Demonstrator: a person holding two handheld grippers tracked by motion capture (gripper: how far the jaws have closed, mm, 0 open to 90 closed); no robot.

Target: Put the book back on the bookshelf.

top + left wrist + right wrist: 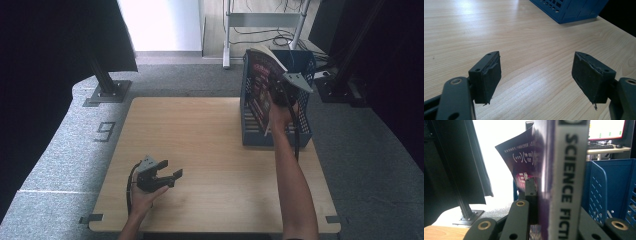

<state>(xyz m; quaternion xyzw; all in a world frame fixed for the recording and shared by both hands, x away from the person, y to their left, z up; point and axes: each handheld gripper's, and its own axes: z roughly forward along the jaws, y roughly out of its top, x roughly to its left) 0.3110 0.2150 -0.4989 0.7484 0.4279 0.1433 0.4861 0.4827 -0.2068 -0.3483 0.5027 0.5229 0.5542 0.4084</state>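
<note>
Spine (570,180) reads "SCIENCE FICTI".

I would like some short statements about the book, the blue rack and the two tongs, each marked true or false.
1. The right tongs grip a book. True.
2. The left tongs hold a pen. False: they are open and hold nothing.
3. The book lies flat on the table. False: it stands upright at the blue rack.
4. The book's spine reads "SCIENCE". True.
</note>
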